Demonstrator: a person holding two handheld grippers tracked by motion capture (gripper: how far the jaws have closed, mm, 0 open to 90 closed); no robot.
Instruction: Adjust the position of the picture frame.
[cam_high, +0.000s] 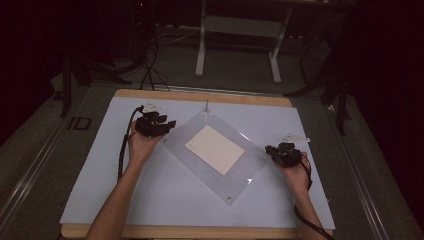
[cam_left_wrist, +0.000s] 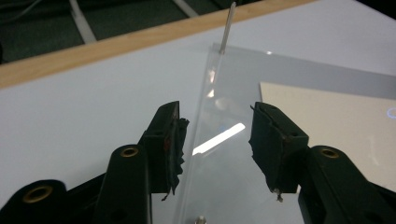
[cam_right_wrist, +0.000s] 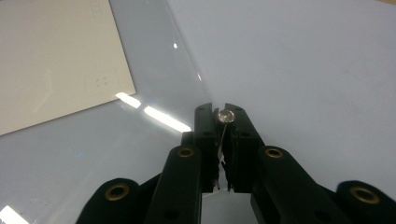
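While the right gripper (cam_right_wrist: 220, 116) pinches the small silver screw (cam_right_wrist: 226, 115) at the clear sheet's (cam_high: 218, 155) right corner, lift it straight; the left gripper (cam_left_wrist: 215, 126) waits wide open, holding nothing.

Dim room, dark grey floor (cam_high: 235, 70). Light wooden table (cam_high: 200, 96) with pale blue-white rectangular mat (cam_high: 165, 200) on top. Beyond table, white metal frame stand (cam_high: 240, 30) with two legs. Black cables (cam_high: 150, 65) on floor at left. Dark stand legs (cam_high: 80, 70) at left, very shadowed.
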